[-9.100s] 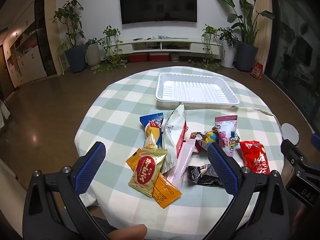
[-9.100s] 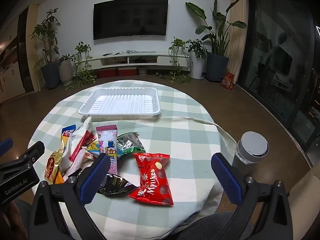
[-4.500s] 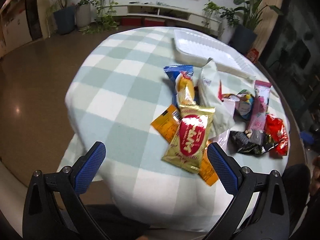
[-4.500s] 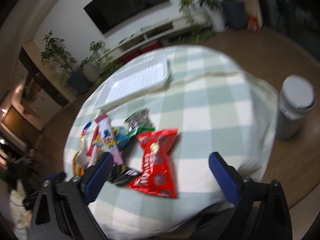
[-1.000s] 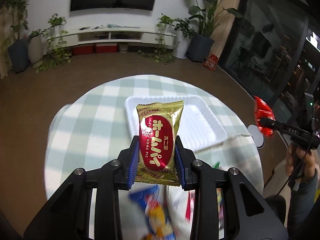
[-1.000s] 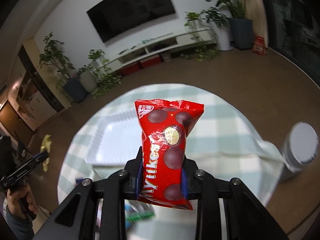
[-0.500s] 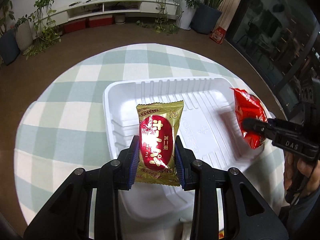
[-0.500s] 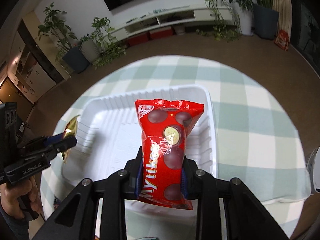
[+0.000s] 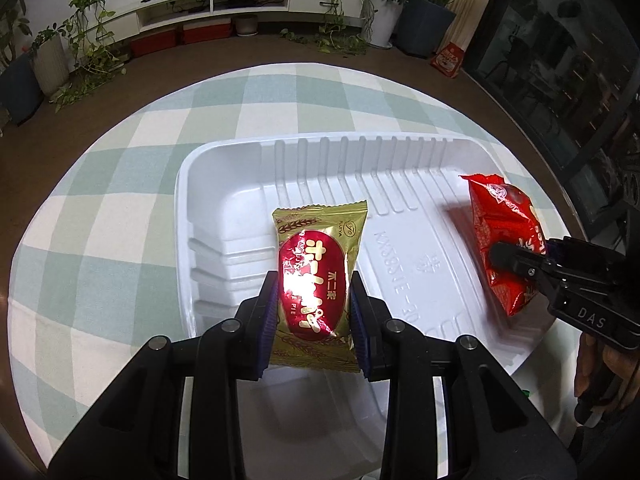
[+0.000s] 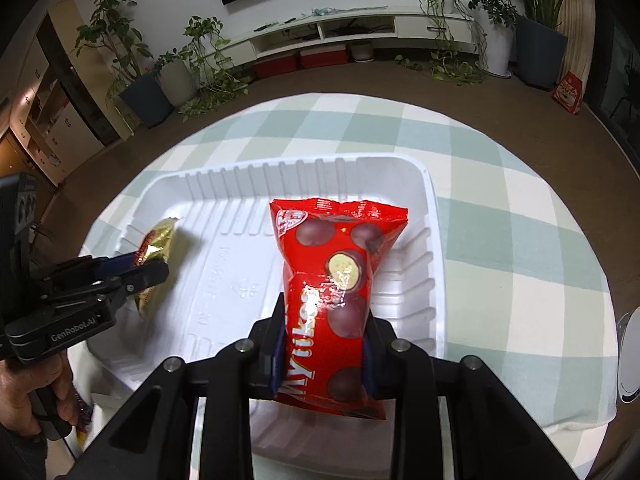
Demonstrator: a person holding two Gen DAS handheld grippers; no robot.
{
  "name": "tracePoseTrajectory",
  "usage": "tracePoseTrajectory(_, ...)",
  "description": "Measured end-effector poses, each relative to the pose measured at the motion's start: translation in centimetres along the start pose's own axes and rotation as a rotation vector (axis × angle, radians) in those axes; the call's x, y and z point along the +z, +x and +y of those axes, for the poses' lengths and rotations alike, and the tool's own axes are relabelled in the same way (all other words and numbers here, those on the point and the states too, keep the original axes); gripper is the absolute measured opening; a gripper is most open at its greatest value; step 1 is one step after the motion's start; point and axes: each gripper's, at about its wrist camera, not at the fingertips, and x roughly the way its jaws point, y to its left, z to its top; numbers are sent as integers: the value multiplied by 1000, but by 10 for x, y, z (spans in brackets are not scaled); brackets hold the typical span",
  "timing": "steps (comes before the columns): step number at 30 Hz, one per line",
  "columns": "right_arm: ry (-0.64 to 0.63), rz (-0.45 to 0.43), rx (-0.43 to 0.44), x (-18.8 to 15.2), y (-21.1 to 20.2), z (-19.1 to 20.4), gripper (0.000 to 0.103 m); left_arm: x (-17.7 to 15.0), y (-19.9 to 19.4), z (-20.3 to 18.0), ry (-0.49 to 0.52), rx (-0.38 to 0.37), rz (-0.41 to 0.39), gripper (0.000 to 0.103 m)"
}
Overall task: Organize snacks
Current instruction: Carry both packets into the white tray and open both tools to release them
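Over a white tray (image 9: 224, 160) on a checked table, the left gripper (image 9: 314, 316) clamps a gold snack packet (image 9: 316, 280); the right gripper (image 10: 326, 350) clamps a red chocolate packet (image 10: 336, 280). Neither is released yet, so the sorting appears barely begun.

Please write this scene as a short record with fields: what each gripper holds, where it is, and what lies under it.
left gripper: shut on the gold snack pack, over the left part of the tray
right gripper: shut on the red snack bag, over the right part of the tray
white tray: on the checked tablecloth; nothing seen lying in it
release: not yet done
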Motion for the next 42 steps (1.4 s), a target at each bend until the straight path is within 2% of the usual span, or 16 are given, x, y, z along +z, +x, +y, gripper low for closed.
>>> tracePoseTrajectory(11, -29, -3, -27, -3, 2, 2, 35, -2, 3, -11, 31, 38, 5, 30)
tracePoseTrajectory(13, -26, 0, -29, -3, 2, 2, 41, -2, 3, -12, 30, 40, 7, 30)
tracePoseTrajectory(15, -19, -7, -30, -4, 1, 2, 54, -1, 3, -12, 29, 41, 11, 30)
tracePoseTrajectory(22, -15, -32, -8, -2, -8, 1, 58, 0, -1, -14, 33, 36, 12, 32)
tracePoseTrajectory(25, -8, -41, 1, -2, -11, -1, 63, -1, -3, -17, 44, 31, 2, 53)
tracePoseTrajectory(28, 1, -46, 7, -1, -14, -3, 63, 0, -5, -16, 34, 33, -4, 55)
tracePoseTrajectory(29, 3, -48, 9, 0, -14, -4, 63, 1, -6, -15, 29, 32, -8, 59)
tracePoseTrajectory(34, 15, -58, 26, 2, -18, -8, 63, 2, -20, -16, 29, 24, -37, 60)
tracePoseTrajectory(36, 21, -68, 37, 3, -21, -10, 64, 3, -34, -16, 27, 13, -63, 67)
tracePoseTrajectory(38, 26, -86, 53, 4, -26, -13, 69, 2, -49, -13, 16, -3, -92, 80)
tracePoseTrajectory(39, 30, -96, 61, 4, -29, -14, 72, 1, -58, -11, 9, -16, -108, 83)
tracePoseTrajectory(41, 44, -118, 92, 4, -37, -18, 74, -4, -80, -7, -4, -36, -141, 100)
tracePoseTrajectory(42, 50, -126, 104, 5, -41, -20, 74, -8, -93, -6, -1, -48, -174, 101)
